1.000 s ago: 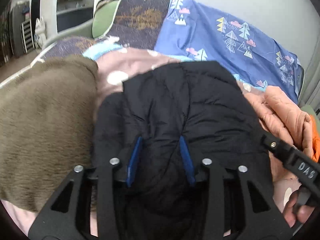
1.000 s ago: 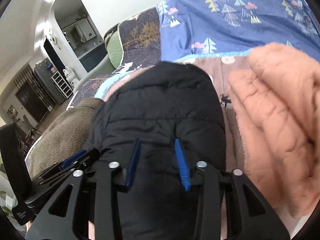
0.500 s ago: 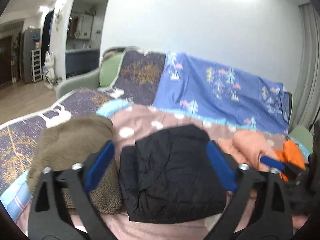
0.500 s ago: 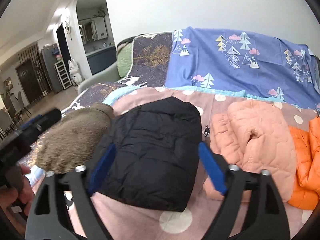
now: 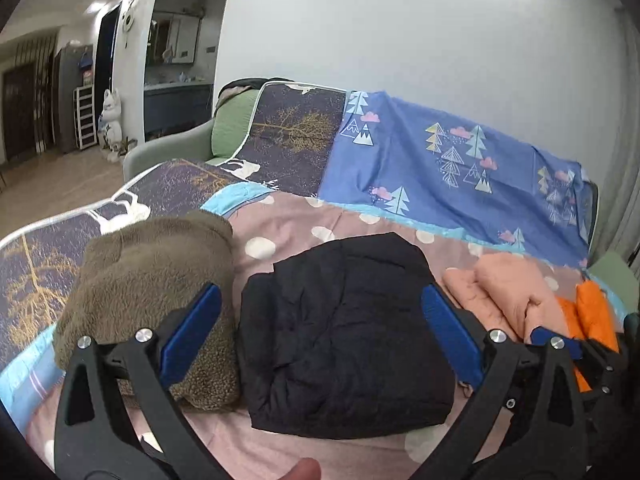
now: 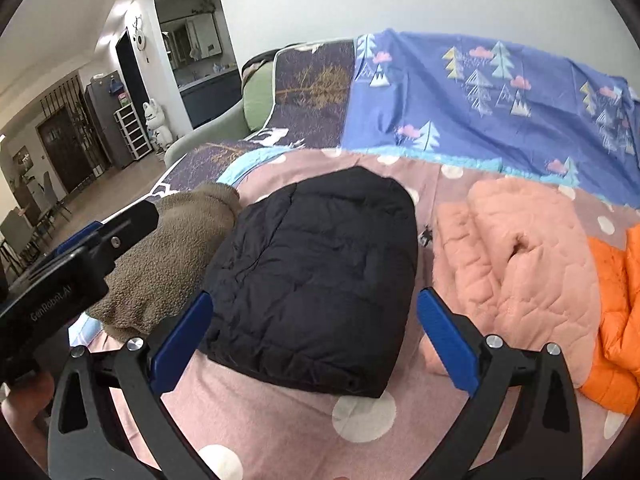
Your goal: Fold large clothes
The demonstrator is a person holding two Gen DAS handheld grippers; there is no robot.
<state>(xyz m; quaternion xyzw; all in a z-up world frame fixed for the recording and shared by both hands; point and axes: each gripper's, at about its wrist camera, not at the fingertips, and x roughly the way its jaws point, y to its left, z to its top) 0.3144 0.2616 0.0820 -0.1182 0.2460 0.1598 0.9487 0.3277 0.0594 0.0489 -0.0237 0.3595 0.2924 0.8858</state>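
Black puffer jacket (image 6: 316, 276) lies folded into a compact, puffy rectangle.

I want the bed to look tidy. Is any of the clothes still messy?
Yes. The pink jacket and orange jacket on the right lie rumpled and unfolded, the orange one overlapping the pink one's edge. The black jacket and brown fleece are neatly folded side by side.
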